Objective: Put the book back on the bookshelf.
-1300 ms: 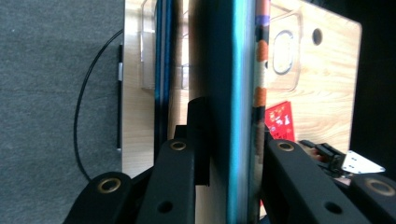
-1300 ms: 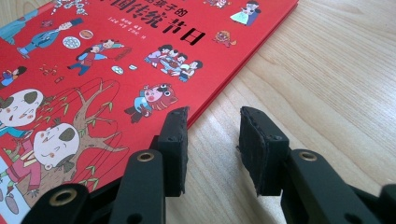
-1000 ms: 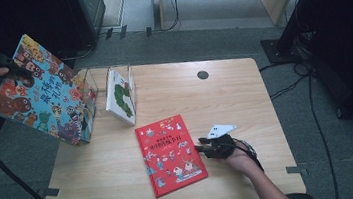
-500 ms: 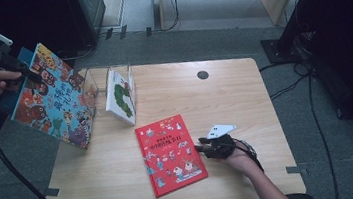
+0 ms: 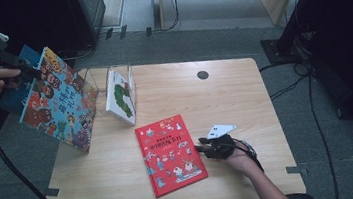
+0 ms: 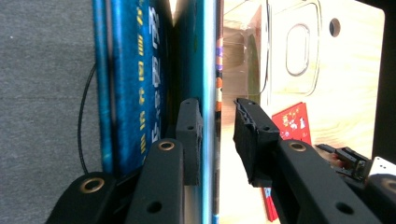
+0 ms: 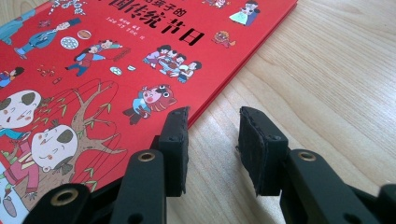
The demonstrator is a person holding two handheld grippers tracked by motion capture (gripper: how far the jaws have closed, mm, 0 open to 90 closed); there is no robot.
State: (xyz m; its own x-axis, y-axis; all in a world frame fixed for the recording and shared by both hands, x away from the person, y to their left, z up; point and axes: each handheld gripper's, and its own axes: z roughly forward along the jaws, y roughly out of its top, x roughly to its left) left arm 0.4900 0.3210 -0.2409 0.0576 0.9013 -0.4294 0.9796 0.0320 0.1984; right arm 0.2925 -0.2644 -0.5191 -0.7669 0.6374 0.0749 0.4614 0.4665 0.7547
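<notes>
**Left tongs let go of the picture book at the rack**

The left tongs (image 5: 30,73) have just been opening: in the left gripper view one jaw lies against the cover of the large, colourfully illustrated picture book with the blue back (image 6: 205,56), while the other stands off it with a gap, so the book sits between spread jaws and is no longer pinched. A second ago the same book hung higher and further out past the table's left edge; now it stands tilted beside the clear plastic book rack (image 5: 89,84), its bottom corner down at the edge of the light wooden table (image 5: 244,96). I judge this to be the release after placing, though the book leans rather than stands, and it may slide.

Just beyond the rack's near compartment a white book with a green caterpillar on it (image 5: 121,96) stands upright.

The right tongs (image 5: 201,144) rest on the table, jaws parted and holding nothing, at the right edge of the flat red picture book (image 5: 170,153), probably the next to lift.
</notes>
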